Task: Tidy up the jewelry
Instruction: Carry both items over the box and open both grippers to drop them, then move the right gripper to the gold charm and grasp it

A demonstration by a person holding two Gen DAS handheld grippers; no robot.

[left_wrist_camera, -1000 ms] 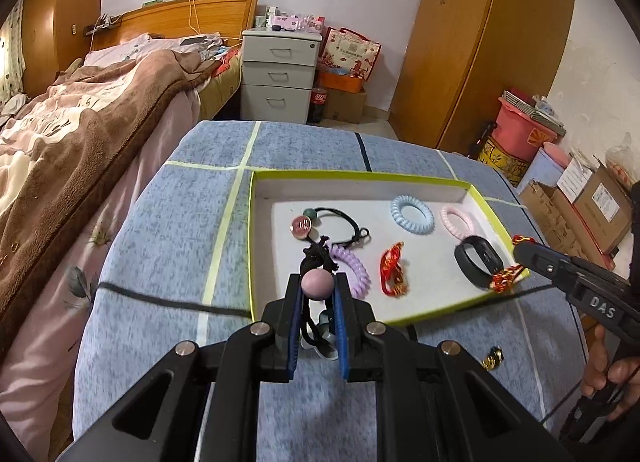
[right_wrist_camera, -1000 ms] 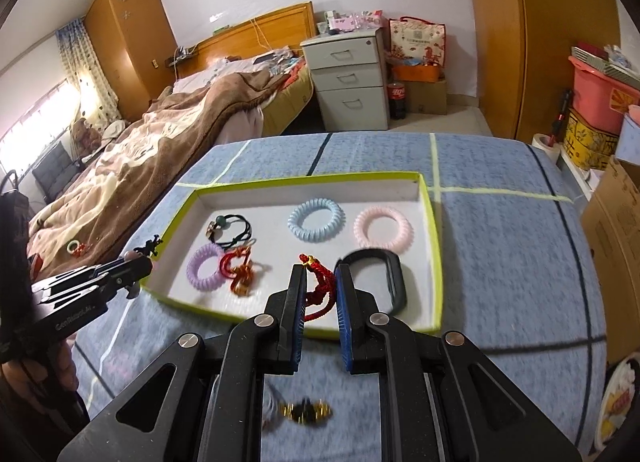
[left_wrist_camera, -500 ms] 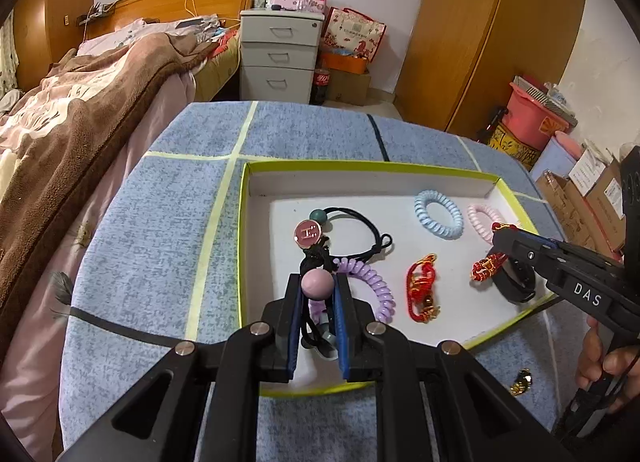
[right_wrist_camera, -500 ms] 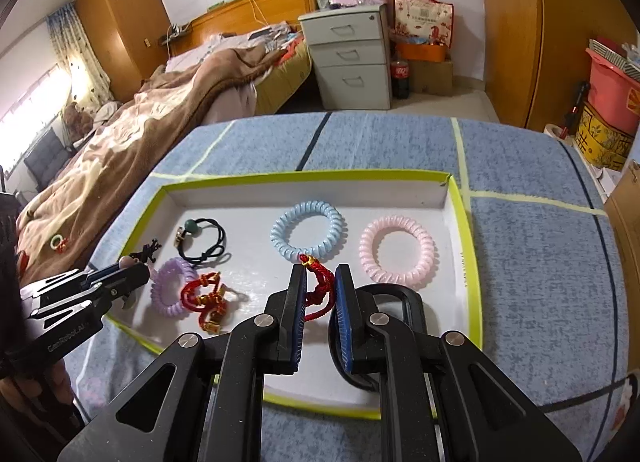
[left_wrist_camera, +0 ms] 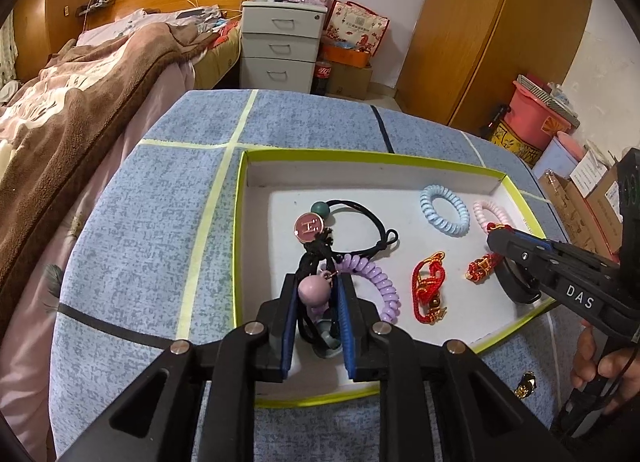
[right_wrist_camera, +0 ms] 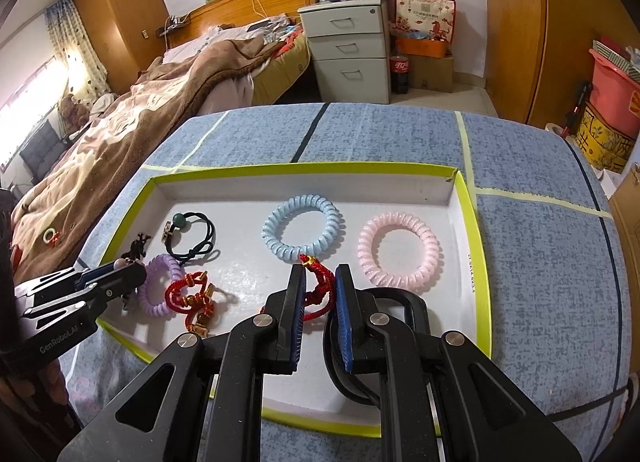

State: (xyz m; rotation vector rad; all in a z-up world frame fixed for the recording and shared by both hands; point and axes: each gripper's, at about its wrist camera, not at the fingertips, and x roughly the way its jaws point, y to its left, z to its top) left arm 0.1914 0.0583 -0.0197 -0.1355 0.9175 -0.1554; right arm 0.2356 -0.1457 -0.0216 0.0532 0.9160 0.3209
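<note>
A white tray with a lime rim (left_wrist_camera: 239, 222) (right_wrist_camera: 464, 198) sits on the blue cloth. My left gripper (left_wrist_camera: 318, 290) is shut on a black cord hair tie with a pink bead (left_wrist_camera: 314, 289), over the tray's near left part; it also shows in the right wrist view (right_wrist_camera: 132, 270). My right gripper (right_wrist_camera: 320, 282) is shut on a red cord bracelet (right_wrist_camera: 320, 282), low over the tray; it also shows in the left wrist view (left_wrist_camera: 494, 238). In the tray lie a blue coil tie (right_wrist_camera: 302, 232), pink coil tie (right_wrist_camera: 400, 250), purple coil tie (right_wrist_camera: 160, 286), another red bracelet (left_wrist_camera: 428, 288), a black band (right_wrist_camera: 408, 302) and a black tie with a green bead (right_wrist_camera: 192, 236).
A small gold and black piece (left_wrist_camera: 526, 384) lies on the blue cloth outside the tray's near right edge. A bed with a brown blanket (left_wrist_camera: 80, 102) runs along the left. A grey drawer unit (left_wrist_camera: 282, 48) and a wooden wardrobe (left_wrist_camera: 492, 34) stand behind.
Both grippers have moved forward over the tray with their loads. The right gripper now holds the red bracelet lower, between the blue coil tie and the black band.
</note>
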